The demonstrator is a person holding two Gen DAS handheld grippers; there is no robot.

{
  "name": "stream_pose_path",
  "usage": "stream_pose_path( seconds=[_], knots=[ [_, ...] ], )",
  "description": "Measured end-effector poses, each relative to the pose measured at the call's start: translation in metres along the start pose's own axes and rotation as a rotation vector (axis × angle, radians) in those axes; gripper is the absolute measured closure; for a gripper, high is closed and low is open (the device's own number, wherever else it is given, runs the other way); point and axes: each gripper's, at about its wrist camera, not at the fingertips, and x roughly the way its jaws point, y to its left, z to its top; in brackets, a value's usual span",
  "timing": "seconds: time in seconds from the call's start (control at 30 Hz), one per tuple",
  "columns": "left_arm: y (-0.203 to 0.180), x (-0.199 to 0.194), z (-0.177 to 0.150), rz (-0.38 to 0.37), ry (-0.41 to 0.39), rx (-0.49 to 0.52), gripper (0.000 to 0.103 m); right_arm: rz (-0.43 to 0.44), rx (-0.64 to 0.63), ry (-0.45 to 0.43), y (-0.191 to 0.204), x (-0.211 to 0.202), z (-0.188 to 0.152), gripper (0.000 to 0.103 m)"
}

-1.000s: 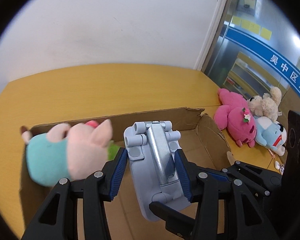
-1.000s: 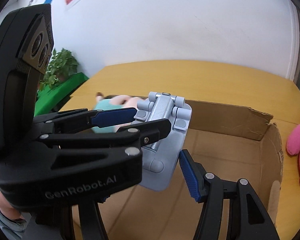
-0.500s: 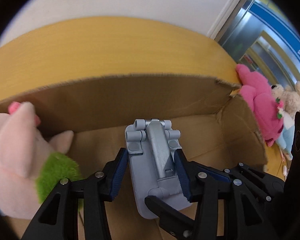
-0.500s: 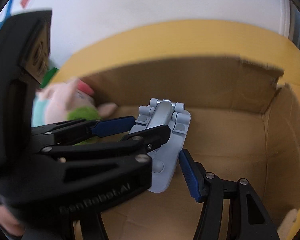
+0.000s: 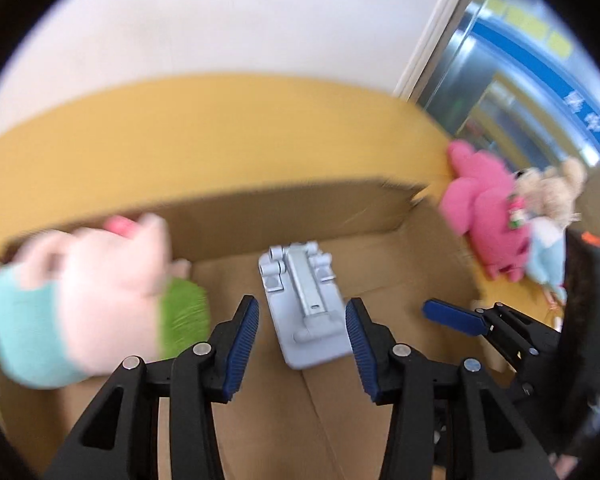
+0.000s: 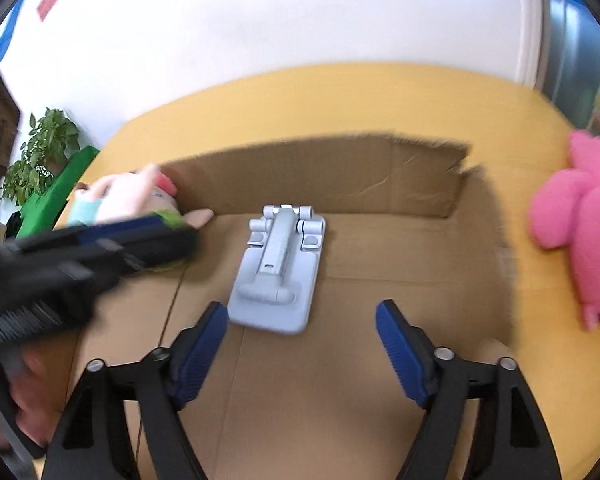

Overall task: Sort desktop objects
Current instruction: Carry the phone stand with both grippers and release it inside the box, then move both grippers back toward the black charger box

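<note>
Nearest the left wrist camera, the left gripper (image 5: 302,340) has its jaws spread apart, the blue pads (image 5: 240,344) standing clear on either side of the near end of the grey phone stand (image 5: 304,304) without touching it. In the right wrist view the right gripper (image 6: 300,344) is spread wider still, with nothing between the jaws; its left pad sits just beside the stand's near corner, and contact cannot be told there.

The phone stand (image 6: 278,276) lies flat, folded, on the floor of the open cardboard box (image 6: 380,184), about mid-floor, hinge end pointing toward the far wall. The left gripper (image 6: 100,248) shows blurred at the left of the right wrist view, just left of the stand.

To the left inside the box, against its far-left corner, sits a plush toy (image 5: 84,300) in pale pink, teal and green, heavily blurred. The box's far wall has a torn top edge near the right corner.

Beyond the box's right wall, on the yellow tabletop (image 5: 220,132), lies a bright pink plush (image 5: 488,208), with a beige plush (image 5: 552,188) and a light blue plush (image 5: 544,256) crowded against it. Farther off stand a white wall and, to the left in the right wrist view, a green potted plant (image 6: 40,152).
</note>
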Motion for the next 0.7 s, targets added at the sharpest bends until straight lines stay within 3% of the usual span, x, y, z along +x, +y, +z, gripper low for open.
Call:
stream_pose_path(
  seconds=[0.07, 0.17, 0.3, 0.37, 0.53, 0.7],
  knots=[
    [-0.003, -0.043, -0.008, 0.01, -0.065, 0.014, 0.049, -0.003, -0.023, -0.044, -0.001, -0.022, 0.005, 0.011],
    [-0.014, -0.114, -0.035, 0.038, -0.191, 0.029, 0.026, 0.002, -0.054, -0.126, 0.012, -0.078, -0.007, 0.0],
    [-0.024, -0.187, -0.085, 0.105, -0.33, 0.052, 0.024, -0.004, -0.104, -0.209, 0.04, -0.128, -0.041, 0.0],
    [-0.031, -0.202, -0.103, 0.138, -0.382, 0.052, 0.024, -0.003, -0.103, -0.225, 0.047, -0.141, -0.056, 0.0],
    [-0.042, -0.209, -0.148, 0.182, -0.381, 0.019, 0.024, 0.014, -0.126, -0.252, 0.07, -0.167, -0.106, 0.0],
    [-0.045, -0.22, -0.19, 0.18, -0.39, -0.019, 0.024, -0.037, -0.154, -0.279, 0.083, -0.185, -0.136, 0.0]
  ],
)
